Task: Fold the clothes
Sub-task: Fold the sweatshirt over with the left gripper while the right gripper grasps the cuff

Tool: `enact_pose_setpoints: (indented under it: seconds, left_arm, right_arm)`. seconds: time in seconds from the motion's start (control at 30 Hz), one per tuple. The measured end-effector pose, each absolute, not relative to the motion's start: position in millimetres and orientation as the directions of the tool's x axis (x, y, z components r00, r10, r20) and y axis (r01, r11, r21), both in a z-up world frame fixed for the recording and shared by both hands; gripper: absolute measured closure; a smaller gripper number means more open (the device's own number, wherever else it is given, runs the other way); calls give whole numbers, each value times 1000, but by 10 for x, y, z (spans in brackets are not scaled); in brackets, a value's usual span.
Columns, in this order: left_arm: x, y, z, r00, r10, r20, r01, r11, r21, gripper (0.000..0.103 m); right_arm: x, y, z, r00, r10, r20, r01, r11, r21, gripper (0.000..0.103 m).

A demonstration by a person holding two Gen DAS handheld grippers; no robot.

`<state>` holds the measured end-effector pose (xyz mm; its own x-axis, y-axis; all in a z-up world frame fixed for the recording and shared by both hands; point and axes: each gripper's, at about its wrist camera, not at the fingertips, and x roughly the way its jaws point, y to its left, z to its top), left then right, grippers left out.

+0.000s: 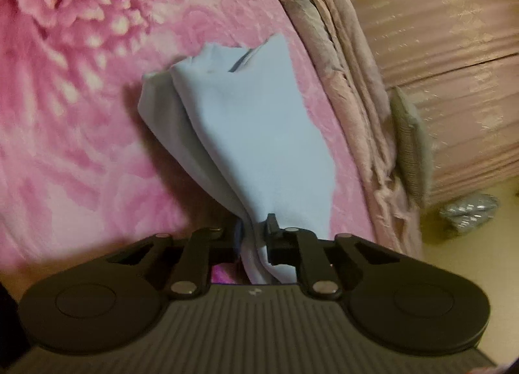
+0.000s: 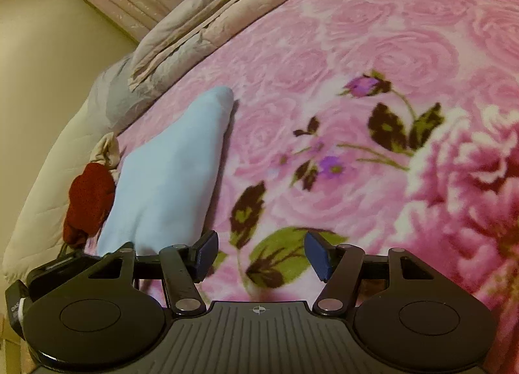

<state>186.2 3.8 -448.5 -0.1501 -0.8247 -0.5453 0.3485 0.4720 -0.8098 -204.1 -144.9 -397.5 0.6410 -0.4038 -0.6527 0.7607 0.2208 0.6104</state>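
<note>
Pale blue cloth (image 1: 246, 133) is pinched at one gathered end by the left gripper (image 1: 254, 237), its jaws closed narrow on the fabric, and the rest is draped forward over the pink flowered blanket (image 1: 81, 120) on the bed. The right gripper (image 2: 259, 255) is held over the blanket beside the cloth, its jaws spread wide with nothing between them. A dark red garment (image 2: 89, 198) is seen just beyond the cloth's left edge, and a folded beige quilt (image 2: 201, 17) is piled along the bed's far side.
</note>
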Motion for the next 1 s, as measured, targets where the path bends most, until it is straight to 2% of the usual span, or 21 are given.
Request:
enact_pose_setpoints:
  seconds: [0.1, 0.23, 0.33, 0.37, 0.4, 0.43, 0.47, 0.53, 0.63, 0.67, 0.77, 0.87, 0.9, 1.0]
  left_arm:
    - [2220, 242, -4349, -145, -820, -553, 386, 468, -795, 93]
    - [2729, 513, -4293, -119, -786, -607, 480, 489, -728, 93]
    - [2924, 615, -4461, -133, -783, -607, 434, 505, -746, 92]
    - [2928, 640, -4518, -144, -798, -585, 403, 492, -771, 87]
    - [2897, 669, -4555, -142, -814, -563, 376, 482, -791, 83]
    - [2858, 698, -4586, -135, -830, -541, 350, 471, -810, 72]
    - [2819, 727, -4617, -128, -845, -519, 324, 459, -827, 65]
    - [2764, 774, -4723, -126, -856, -501, 260, 459, -850, 63]
    - [2700, 762, -4898, -137, -858, -494, 178, 470, -865, 65]
    - [2712, 745, -4920, -139, -859, -492, 168, 469, -867, 68]
    - [2780, 691, -4932, -147, -863, -484, 164, 461, -872, 80]
    - [2869, 640, -4875, -185, -852, -489, 218, 450, -866, 87]
    - [2901, 643, -4856, -196, -850, -488, 230, 444, -866, 87]
    - [3109, 687, -4762, -186, -844, -503, 271, 448, -852, 88]
  right_arm:
    - [-2024, -1490, -3967, 679, -366, -637, 728, 226, 647, 41]
    - [-1932, -1606, -4038, 742, -294, -602, 665, 219, 714, 41]
    - [-1793, -1753, -4130, 788, -247, -564, 611, 196, 767, 40]
    - [-1737, -1822, -4169, 804, -242, -542, 586, 172, 792, 40]
    - [-1682, -1897, -4227, 821, -241, -517, 555, 130, 821, 35]
    - [-1629, -1973, -4294, 837, -244, -489, 520, 77, 851, 26]
    - [-1576, -2040, -4337, 849, -255, -463, 488, 41, 872, 12]
    - [-1448, -2155, -4360, 859, -275, -433, 455, 21, 890, 11]
    - [-1164, -2279, -4329, 844, -254, -472, 509, 99, 855, 11]
    - [-1061, -2299, -4325, 835, -248, -491, 532, 140, 835, 14]
    - [-801, -2323, -4322, 805, -238, -544, 593, 270, 759, 43]
    - [-822, -2314, -4372, 808, -216, -548, 588, 252, 768, 81]
    - [-862, -2270, -4380, 813, -211, -542, 581, 238, 779, 84]
    - [-927, -1987, -4303, 822, -178, -541, 569, 213, 795, 85]
